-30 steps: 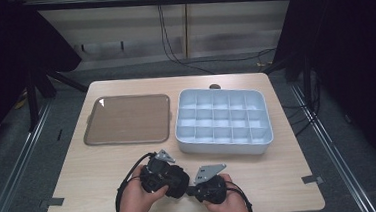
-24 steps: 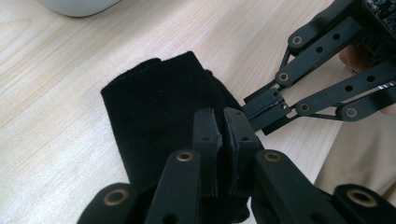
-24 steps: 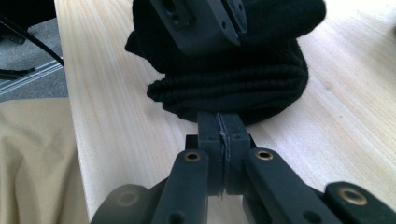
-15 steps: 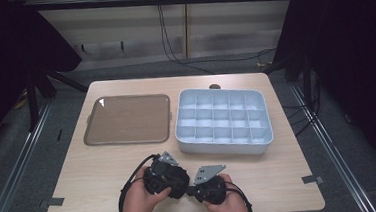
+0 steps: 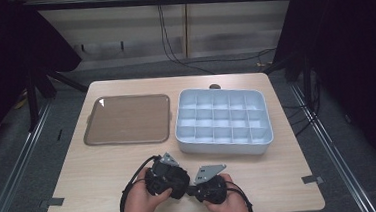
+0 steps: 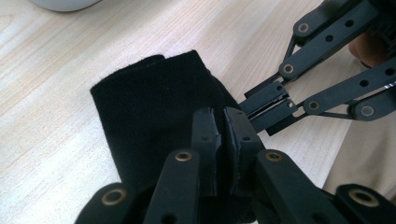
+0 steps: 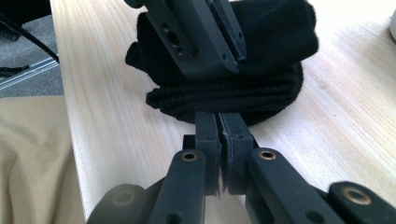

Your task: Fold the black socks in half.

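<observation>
On the wooden table point(image 5: 100, 167) near its front edge, we pinch a folded black cloth point(image 6: 154, 107) with both the left gripper point(image 6: 223, 135) and the right gripper point(image 7: 219, 128), jaws closed on it.

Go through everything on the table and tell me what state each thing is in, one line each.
Black cloth: folded, lying on the table, pinched from two sides.
Left gripper: shut on the black cloth.
Right gripper: shut on the black cloth's edge.
White divided box: upright, open on top, compartments empty.
Brown tray: flat, nothing on it.
Table: bearing the tray, the box and the cloth.
</observation>
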The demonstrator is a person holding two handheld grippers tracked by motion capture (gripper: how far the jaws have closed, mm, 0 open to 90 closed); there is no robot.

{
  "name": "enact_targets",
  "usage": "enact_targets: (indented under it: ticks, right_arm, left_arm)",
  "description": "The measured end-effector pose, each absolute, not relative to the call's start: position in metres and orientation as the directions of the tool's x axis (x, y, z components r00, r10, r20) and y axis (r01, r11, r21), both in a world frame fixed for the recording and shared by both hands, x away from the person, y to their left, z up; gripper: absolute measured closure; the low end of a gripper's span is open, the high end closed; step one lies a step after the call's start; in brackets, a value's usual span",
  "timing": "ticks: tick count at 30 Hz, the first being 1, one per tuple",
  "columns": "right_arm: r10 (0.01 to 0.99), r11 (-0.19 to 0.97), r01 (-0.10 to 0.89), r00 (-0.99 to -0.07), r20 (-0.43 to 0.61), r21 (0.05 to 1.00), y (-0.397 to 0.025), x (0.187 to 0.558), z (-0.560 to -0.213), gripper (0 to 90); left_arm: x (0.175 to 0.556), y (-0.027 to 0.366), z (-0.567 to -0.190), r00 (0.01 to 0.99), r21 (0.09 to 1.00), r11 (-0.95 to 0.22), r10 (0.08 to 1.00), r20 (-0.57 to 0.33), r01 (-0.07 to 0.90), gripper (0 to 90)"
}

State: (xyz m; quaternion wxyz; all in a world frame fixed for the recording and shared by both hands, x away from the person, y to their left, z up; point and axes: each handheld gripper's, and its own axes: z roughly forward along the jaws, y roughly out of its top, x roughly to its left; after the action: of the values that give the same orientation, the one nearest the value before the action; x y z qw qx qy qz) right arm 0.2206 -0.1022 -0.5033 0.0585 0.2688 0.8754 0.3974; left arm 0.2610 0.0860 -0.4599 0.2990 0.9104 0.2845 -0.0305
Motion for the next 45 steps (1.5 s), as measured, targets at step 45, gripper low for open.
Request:
enact_targets:
  ticks: [45]
  right_arm:
    - [0.597,0.529,0.453,-0.799,0.065,0.718,-0.126,0.226,-0.495,84.4]
  left_arm:
    - [0.255,0.079,-0.467,0.845,0.538,-0.675,0.513,-0.149,0.505,83.7]
